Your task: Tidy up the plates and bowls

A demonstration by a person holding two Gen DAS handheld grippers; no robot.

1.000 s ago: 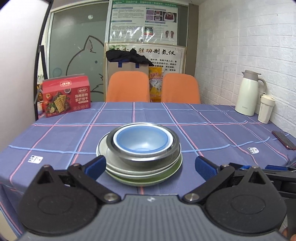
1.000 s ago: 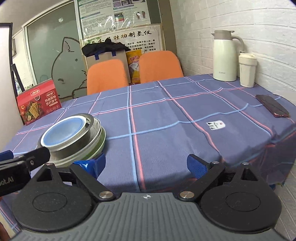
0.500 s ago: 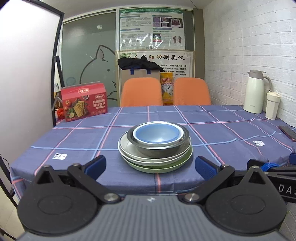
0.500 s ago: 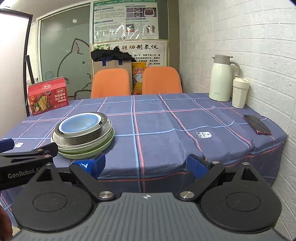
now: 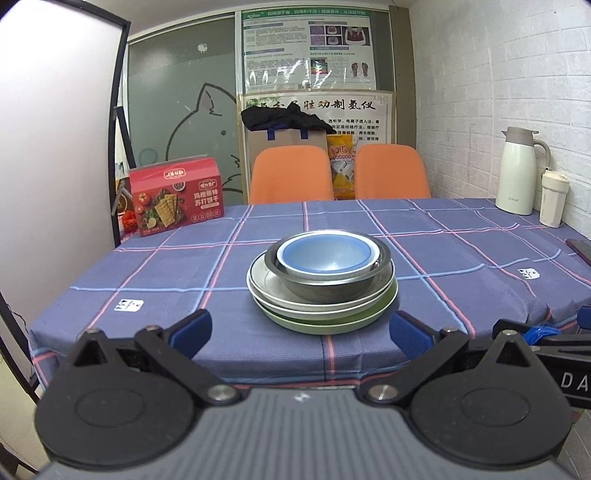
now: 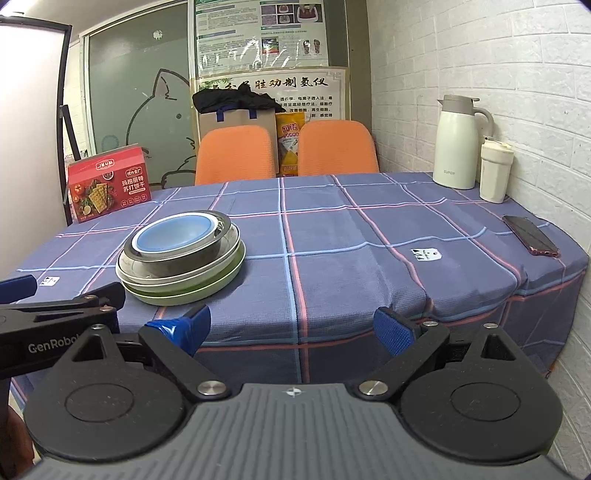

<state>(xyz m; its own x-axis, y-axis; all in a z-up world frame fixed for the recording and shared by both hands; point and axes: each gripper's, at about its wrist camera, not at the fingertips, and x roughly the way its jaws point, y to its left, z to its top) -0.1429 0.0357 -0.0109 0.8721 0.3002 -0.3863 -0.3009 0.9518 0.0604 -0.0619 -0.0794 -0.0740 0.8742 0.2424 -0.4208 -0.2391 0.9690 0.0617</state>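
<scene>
The phone (image 5: 580, 250) is cut off by the right edge of the left wrist view, and the right gripper (image 5: 546, 334) is seen there only in part, its body running out of frame. The plates (image 6: 177, 277) beneath the steel bowl (image 6: 184, 251) are largely covered, only their rims being shown, and most of the steel bowl's inside is hidden by the blue bowl (image 6: 173, 230). The small print on the wall poster (image 6: 258, 29) cannot be read, and the bag (image 5: 288, 138) is partly hidden behind the orange chairs (image 5: 291, 173).
</scene>
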